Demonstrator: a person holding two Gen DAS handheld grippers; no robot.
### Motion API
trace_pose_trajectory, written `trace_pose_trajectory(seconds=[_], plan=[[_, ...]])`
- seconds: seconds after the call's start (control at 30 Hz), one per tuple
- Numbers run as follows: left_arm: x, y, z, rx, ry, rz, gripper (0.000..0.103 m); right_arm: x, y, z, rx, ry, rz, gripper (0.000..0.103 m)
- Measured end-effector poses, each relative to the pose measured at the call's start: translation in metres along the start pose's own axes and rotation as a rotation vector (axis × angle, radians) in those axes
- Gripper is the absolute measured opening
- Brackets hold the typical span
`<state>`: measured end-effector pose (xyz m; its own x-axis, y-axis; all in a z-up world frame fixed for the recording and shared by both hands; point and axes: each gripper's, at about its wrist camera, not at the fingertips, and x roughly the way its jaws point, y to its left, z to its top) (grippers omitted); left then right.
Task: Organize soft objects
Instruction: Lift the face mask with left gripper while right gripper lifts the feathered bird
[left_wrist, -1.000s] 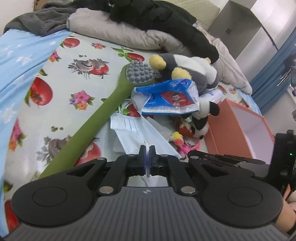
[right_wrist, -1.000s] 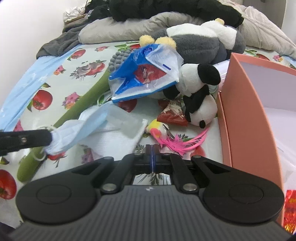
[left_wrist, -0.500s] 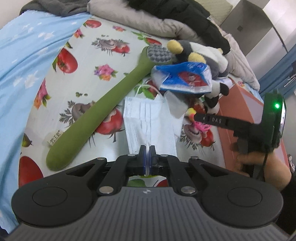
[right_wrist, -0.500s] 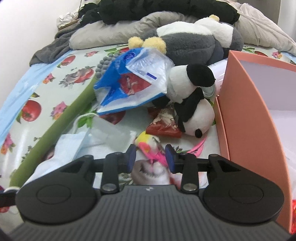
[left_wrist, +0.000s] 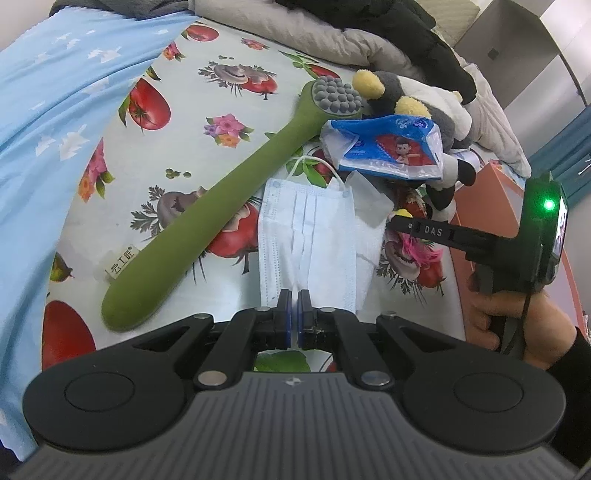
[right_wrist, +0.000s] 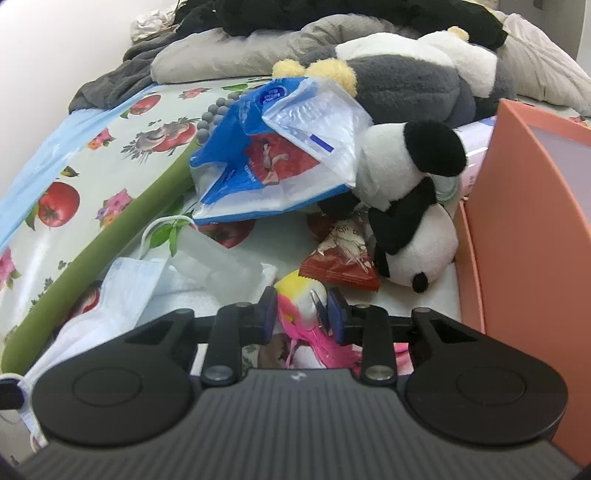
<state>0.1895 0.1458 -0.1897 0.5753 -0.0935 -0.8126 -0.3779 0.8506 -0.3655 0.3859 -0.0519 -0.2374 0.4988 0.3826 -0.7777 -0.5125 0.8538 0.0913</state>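
My left gripper (left_wrist: 294, 300) is shut on the near edge of a pale blue face mask (left_wrist: 306, 243) that lies flat on the fruit-print sheet. My right gripper (right_wrist: 302, 308) is open, its jaws on either side of a small yellow and pink feather toy (right_wrist: 301, 302); it also shows in the left wrist view (left_wrist: 397, 218). A panda plush (right_wrist: 410, 206) lies just beyond, against the orange box (right_wrist: 517, 221). A blue and white plastic bag (right_wrist: 280, 166) rests on a larger grey plush (right_wrist: 406, 77).
A long green soft brush (left_wrist: 221, 206) lies diagonally left of the mask. A red snack packet (right_wrist: 343, 258) sits by the panda. Pillows and dark clothes pile up at the back. A blue sheet (left_wrist: 55, 129) covers the left side.
My left gripper pulled the mask flat toward me and rose over it. My right gripper opened and moved forward around the feather toy.
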Motion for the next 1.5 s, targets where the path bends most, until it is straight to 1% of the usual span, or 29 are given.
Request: trace_pose_trajectory(seconds=[0.2, 0.37, 0.53, 0.67, 0.83, 0.87, 0.9, 0.93, 0.97, 1.0, 1.13, 1.2, 1.23, 1.33, 1.47, 1.5], plan=[[-0.015, 0.0, -0.013, 0.007, -0.011, -0.007, 0.004, -0.023, 0.004, -0.013, -0.003, 0.0, -0.01, 0.033], [-0.032, 0.008, -0.037, 0.004, -0.01, -0.005, 0.004, -0.051, 0.014, -0.033, -0.006, 0.004, -0.023, 0.033], [-0.047, 0.019, -0.066, 0.012, 0.01, 0.001, 0.004, -0.081, 0.029, -0.061, -0.016, 0.01, -0.028, 0.033], [-0.055, 0.026, -0.087, 0.043, 0.027, 0.009, 0.004, -0.099, 0.04, -0.087, -0.011, 0.026, -0.023, 0.033], [-0.052, 0.029, -0.1, 0.075, 0.071, 0.053, 0.005, -0.11, 0.045, -0.117, 0.016, 0.052, -0.024, 0.034], [-0.052, 0.029, -0.1, 0.076, 0.076, 0.056, 0.013, -0.11, 0.043, -0.121, 0.025, 0.057, -0.024, 0.034], [-0.051, 0.029, -0.101, 0.078, 0.086, 0.057, 0.033, -0.11, 0.042, -0.125, 0.032, 0.056, -0.019, 0.034], [-0.05, 0.027, -0.101, 0.081, 0.092, 0.061, 0.046, -0.111, 0.04, -0.128, 0.045, 0.056, -0.009, 0.034], [-0.05, 0.026, -0.101, 0.086, 0.086, 0.066, 0.064, -0.112, 0.038, -0.129, 0.055, 0.054, -0.001, 0.035], [-0.052, 0.024, -0.101, 0.095, 0.07, 0.069, 0.068, -0.114, 0.037, -0.13, 0.06, 0.052, 0.004, 0.037], [-0.052, 0.018, -0.097, 0.115, 0.062, 0.055, 0.071, -0.12, 0.034, -0.13, 0.05, 0.041, 0.021, 0.051], [-0.051, 0.016, -0.094, 0.12, 0.058, 0.054, 0.082, -0.121, 0.034, -0.129, 0.035, 0.026, 0.034, 0.051], [-0.049, 0.014, -0.093, 0.127, 0.054, 0.056, 0.084, -0.121, 0.034, -0.128, 0.024, 0.022, 0.036, 0.051], [-0.04, 0.01, -0.089, 0.151, 0.061, 0.056, 0.086, -0.115, 0.04, -0.125, -0.026, 0.021, 0.025, 0.051], [-0.026, 0.006, -0.085, 0.175, 0.077, 0.071, 0.086, -0.105, 0.046, -0.126, -0.073, 0.024, 0.038, 0.049], [-0.024, 0.005, -0.084, 0.183, 0.073, 0.074, 0.086, -0.103, 0.046, -0.127, -0.076, 0.032, 0.041, 0.045]])
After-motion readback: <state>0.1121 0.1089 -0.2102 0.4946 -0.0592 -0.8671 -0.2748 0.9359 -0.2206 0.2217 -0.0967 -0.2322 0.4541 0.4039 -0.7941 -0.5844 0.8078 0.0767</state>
